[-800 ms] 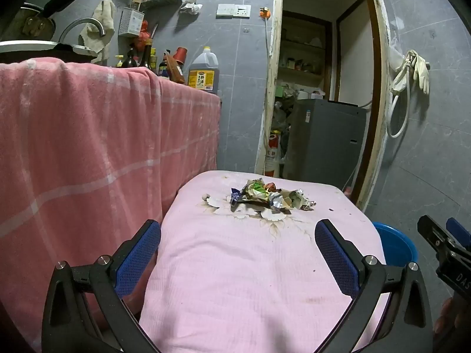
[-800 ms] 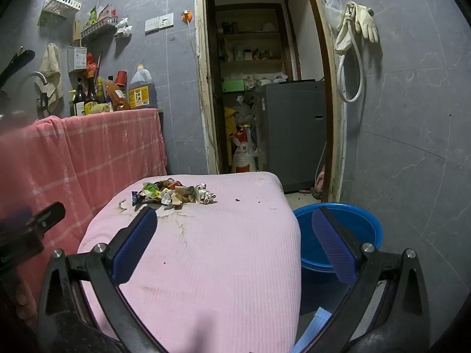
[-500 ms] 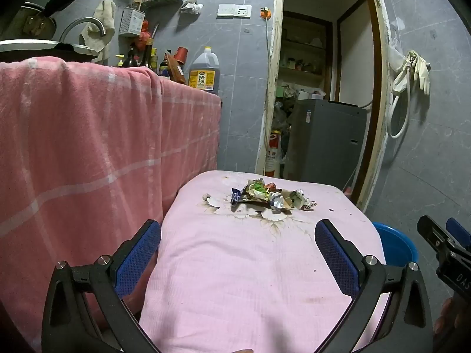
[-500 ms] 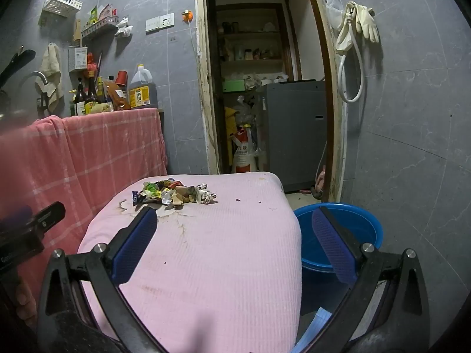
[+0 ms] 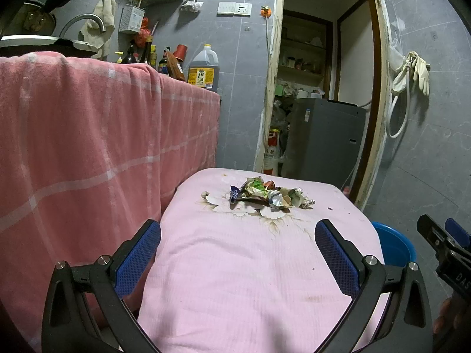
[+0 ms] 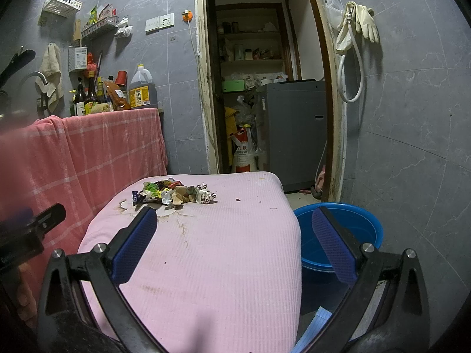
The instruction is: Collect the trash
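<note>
Nothing has shifted since the earlier frames: the left gripper and right gripper hover with fingers spread and empty, short of the wrappers. The wrappers lie heaped at the far end of the pink cloth; the blue tub stands just right of that cloth. A careless grab could scatter loose scraps or snag the cloth.

Home kitchen: faucet, oil jug, washing machine.

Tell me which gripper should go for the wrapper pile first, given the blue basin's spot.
Right, probably. The right gripper is open and empty, and the blue basin sits on its side beside the pink-covered table. The wrapper pile lies ahead-left. The left gripper faces the pile squarely, but is farther from the basin.
</note>
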The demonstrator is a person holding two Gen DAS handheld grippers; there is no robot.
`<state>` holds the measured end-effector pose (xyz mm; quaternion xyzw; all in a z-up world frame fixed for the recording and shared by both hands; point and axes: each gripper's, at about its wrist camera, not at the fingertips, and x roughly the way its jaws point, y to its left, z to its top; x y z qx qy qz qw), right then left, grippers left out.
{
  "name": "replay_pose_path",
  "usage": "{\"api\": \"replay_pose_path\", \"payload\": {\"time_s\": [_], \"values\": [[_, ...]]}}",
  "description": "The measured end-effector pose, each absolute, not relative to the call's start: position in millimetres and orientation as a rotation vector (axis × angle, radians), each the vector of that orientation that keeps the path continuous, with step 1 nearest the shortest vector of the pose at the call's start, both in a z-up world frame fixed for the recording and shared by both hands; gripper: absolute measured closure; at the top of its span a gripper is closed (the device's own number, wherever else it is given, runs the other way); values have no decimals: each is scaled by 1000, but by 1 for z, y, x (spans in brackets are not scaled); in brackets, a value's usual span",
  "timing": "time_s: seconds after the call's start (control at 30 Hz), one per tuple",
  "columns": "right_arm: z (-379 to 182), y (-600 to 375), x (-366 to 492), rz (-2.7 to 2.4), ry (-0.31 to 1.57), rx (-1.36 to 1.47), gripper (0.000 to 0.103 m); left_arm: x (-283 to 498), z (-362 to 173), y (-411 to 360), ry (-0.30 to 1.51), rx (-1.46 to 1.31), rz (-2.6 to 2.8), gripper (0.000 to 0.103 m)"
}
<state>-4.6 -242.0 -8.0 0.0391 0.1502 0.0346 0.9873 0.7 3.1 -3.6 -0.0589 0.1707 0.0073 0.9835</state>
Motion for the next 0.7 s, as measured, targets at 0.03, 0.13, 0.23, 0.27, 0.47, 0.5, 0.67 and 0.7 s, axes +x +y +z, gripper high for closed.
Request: {"api": "replay_pose_path", "payload": {"time_s": [0.03, 0.13, 0.23, 0.27, 0.47, 0.5, 0.67, 0.7], "values": [[-8, -242, -5, 70, 302, 79, 0, 1, -3, 3, 344, -119, 15, 1], [-8, -242, -5, 71, 303, 79, 0, 0, -3, 1, 343, -119, 15, 1], [-8, -242, -5, 71, 303, 79, 0, 0, -3, 1, 344, -120, 15, 1], [-8, -242, -5, 71, 303, 79, 0, -1, -3, 1, 344, -120, 15, 1], [-8, -242, -5, 70, 303, 79, 0, 0, -2, 1, 345, -121, 14, 1], [-8, -242, -5, 70, 302, 79, 0, 0, -3, 1, 344, -120, 14, 1], [-7, -243, -5, 71, 302, 79, 0, 0, -3, 2, 344, -121, 14, 1], [-7, -243, -5, 71, 302, 79, 0, 0, -4, 2, 344, -121, 14, 1]]}}
